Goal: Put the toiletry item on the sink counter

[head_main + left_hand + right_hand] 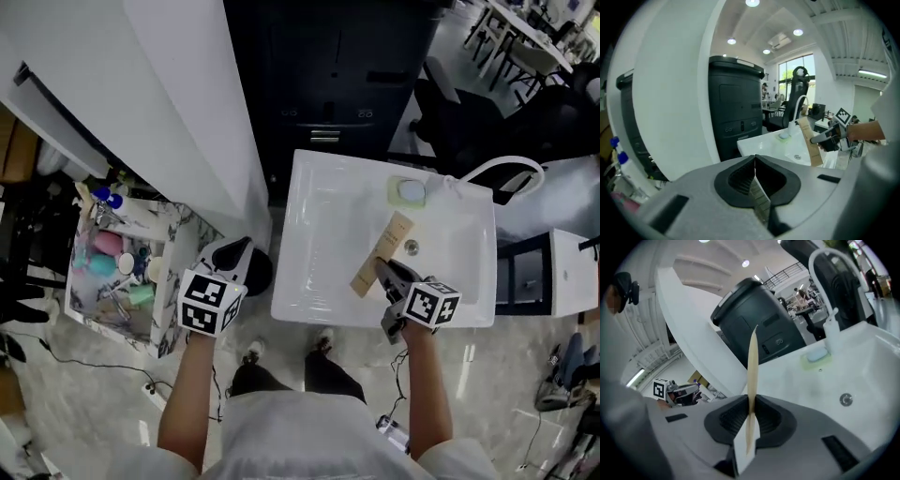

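From above, the right gripper (pixel 382 268) is clamped on the lower end of a flat tan toiletry packet (pixel 384 251), which it holds over the basin of the white sink (pixel 302 307), just beside the drain (pixel 411 247). The right gripper view shows the packet edge-on, a thin strip pinched between the pads. The left gripper (pixel 236 253) hangs off the sink's left edge, near a basket of toiletries (pixel 167 330). Its own view shows its jaws pressed together on nothing.
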Demonstrator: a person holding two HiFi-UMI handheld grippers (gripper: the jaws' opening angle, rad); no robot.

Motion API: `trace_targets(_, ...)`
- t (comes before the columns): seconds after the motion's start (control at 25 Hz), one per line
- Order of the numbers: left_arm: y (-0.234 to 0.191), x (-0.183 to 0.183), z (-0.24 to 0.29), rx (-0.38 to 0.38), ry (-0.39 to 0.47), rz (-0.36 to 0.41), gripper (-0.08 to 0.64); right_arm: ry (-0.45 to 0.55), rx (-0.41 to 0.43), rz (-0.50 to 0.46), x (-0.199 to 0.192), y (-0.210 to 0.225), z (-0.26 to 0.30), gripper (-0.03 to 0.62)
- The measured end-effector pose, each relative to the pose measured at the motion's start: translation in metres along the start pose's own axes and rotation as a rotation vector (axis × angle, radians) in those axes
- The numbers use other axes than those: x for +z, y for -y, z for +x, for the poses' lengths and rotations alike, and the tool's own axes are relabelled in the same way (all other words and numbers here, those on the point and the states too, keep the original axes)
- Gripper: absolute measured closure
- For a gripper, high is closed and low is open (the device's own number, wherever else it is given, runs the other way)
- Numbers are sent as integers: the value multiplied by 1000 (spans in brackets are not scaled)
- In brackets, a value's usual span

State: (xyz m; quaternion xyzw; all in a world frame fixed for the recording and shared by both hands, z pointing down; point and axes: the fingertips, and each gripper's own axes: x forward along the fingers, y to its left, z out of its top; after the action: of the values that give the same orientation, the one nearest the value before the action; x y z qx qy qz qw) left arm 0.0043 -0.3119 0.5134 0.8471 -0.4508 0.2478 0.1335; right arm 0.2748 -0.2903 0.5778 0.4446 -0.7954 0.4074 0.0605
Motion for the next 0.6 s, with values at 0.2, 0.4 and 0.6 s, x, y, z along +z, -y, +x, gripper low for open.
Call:
trace_targets(0.2,-11,-9,7,107,-22,-71,549,-180,67,31,-32,29,51,551)
trace_targets(0.4,-17,-29,5,189,-38,-147,549,-282,136,28,-53,35,84,546)
trace_targets(0.6,-14,-43,8,221,-59,-178,549,-307,144,21,-58,46,103,538)
